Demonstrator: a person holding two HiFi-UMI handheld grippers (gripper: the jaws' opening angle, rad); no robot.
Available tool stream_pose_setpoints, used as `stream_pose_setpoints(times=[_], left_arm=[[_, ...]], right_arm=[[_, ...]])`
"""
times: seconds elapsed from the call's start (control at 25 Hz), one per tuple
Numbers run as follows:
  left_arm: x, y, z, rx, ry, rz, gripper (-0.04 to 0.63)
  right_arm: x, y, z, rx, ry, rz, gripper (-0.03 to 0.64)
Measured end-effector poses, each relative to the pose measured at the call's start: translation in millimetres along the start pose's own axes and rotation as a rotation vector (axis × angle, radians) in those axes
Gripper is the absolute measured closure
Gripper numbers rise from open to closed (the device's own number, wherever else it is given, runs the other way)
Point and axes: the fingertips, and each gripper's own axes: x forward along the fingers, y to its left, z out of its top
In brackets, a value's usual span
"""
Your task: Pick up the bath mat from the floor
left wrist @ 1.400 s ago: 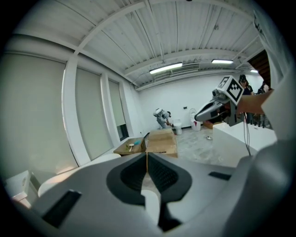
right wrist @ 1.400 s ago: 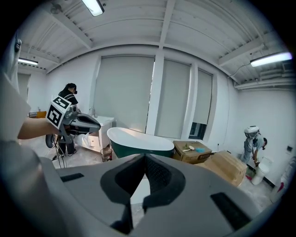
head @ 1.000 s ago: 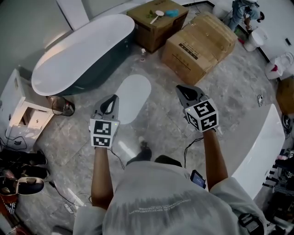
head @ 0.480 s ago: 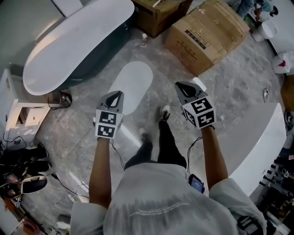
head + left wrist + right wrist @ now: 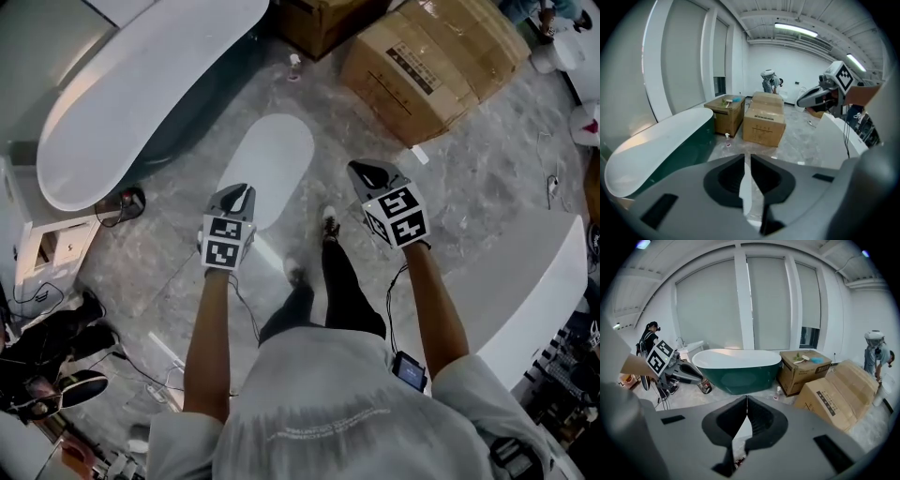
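Observation:
The bath mat [image 5: 274, 167] is a white oval lying flat on the grey marbled floor, between the bathtub and the cardboard boxes. In the head view my left gripper [image 5: 241, 193] hangs in the air over the mat's near left edge. My right gripper [image 5: 366, 172] hangs to the mat's right. Both are well above the floor and touch nothing. In the left gripper view the jaws of the left gripper [image 5: 747, 156] are shut with nothing between them. The right gripper [image 5: 746, 397] is shut and empty too.
A dark green bathtub [image 5: 141, 94] with a white rim stands at the left. Cardboard boxes [image 5: 436, 56] stand beyond the mat, with a small bottle [image 5: 295, 64] near them. A white curved counter [image 5: 534, 281] runs at the right. Shoes [image 5: 56, 337] and cables lie at the left. A person [image 5: 876, 352] bends at the back.
I have stepped forward, so the mat now lies closer under both grippers. A leg has swung forward beside the mat. Both grippers stayed shut.

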Motion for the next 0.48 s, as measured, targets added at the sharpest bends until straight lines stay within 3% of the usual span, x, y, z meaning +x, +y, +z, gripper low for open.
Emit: stream_pose_setpoints(times=[0.32, 0.4, 0.48], left_arm=[[119.7, 23.3, -7.4, -0.062, 0.033, -0.031, 0.564], [155.2, 27.6, -16.9, -0.094, 0.043, -0.046, 0.461], [190.6, 27.1, -33.3, -0.116, 0.062, -0.062, 0.443]], right_arm=[[89.0, -63.0, -36.2, 0.062, 0.053, 0.035, 0.601], [118.7, -73.5, -52.5, 0.065, 0.066, 0.051, 0.601], [146.0, -79.9, -76.1, 0.069, 0.085, 0.063, 0.601]])
